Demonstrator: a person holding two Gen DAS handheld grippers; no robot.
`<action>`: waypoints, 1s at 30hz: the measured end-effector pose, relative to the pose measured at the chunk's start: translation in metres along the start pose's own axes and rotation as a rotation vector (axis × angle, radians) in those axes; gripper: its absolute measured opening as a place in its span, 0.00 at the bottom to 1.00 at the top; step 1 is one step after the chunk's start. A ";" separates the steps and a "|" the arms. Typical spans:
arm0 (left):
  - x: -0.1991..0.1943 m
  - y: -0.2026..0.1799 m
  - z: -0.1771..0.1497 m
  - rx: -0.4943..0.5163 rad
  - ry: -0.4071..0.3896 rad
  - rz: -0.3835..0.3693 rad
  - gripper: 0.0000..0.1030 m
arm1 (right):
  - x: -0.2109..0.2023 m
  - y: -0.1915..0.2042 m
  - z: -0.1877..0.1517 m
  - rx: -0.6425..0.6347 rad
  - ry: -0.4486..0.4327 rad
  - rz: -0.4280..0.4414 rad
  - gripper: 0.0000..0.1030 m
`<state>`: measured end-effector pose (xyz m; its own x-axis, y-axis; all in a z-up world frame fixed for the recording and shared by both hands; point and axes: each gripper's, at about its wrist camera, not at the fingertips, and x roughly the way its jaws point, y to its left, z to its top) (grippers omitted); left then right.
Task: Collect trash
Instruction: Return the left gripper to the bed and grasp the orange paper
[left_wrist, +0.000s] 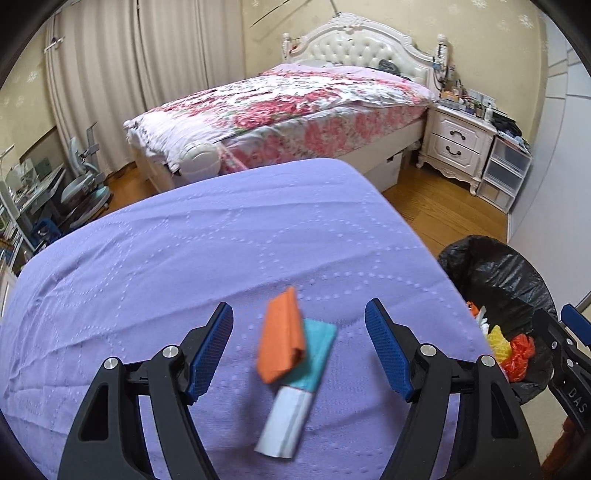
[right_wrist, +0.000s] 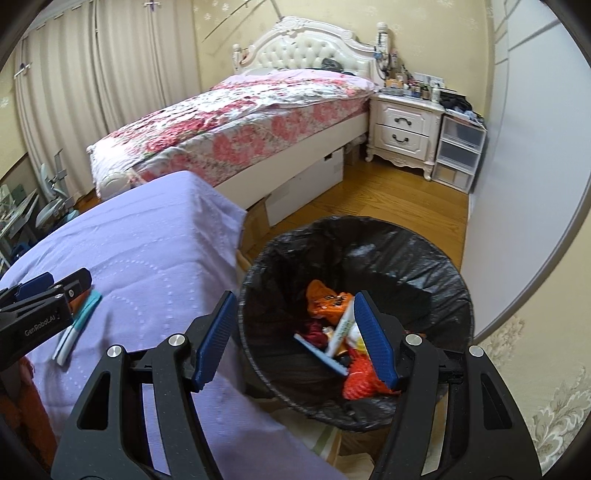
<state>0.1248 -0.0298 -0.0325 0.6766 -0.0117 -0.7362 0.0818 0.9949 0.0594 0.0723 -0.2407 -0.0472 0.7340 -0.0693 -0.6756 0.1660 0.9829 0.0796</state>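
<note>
While our left tool (left_wrist: 299, 347) hangs wide over the orange wrapper (left_wrist: 281, 339) and teal-white packet (left_wrist: 295, 391), light and crinkly, we'd pinch across their overlap; right tool (right_wrist: 293, 339), wide and empty, faces the bin (right_wrist: 424, 266) at twelve o'clock.

Bedroom — floral-covered bed (left_wrist: 295, 107) with white headboard (left_wrist: 354, 48), cream curtains (left_wrist: 129, 74), white nightstand (right_wrist: 404, 129), wooden floor (right_wrist: 388, 199).

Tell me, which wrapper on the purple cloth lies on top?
The orange wrapper; it overlaps the teal-and-white wrapper, which sticks out beneath it toward the camera.
</note>
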 end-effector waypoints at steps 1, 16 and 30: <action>0.001 0.004 -0.001 -0.005 0.003 0.002 0.70 | 0.000 0.004 0.000 -0.008 0.000 0.008 0.62; 0.015 0.039 -0.010 -0.048 0.061 -0.001 0.70 | 0.000 0.051 -0.004 -0.092 0.019 0.074 0.62; 0.024 0.033 -0.010 -0.011 0.074 -0.058 0.32 | 0.002 0.058 -0.005 -0.103 0.026 0.082 0.62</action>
<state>0.1360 0.0039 -0.0549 0.6146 -0.0624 -0.7864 0.1112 0.9938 0.0080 0.0798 -0.1828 -0.0475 0.7249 0.0151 -0.6887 0.0364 0.9975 0.0602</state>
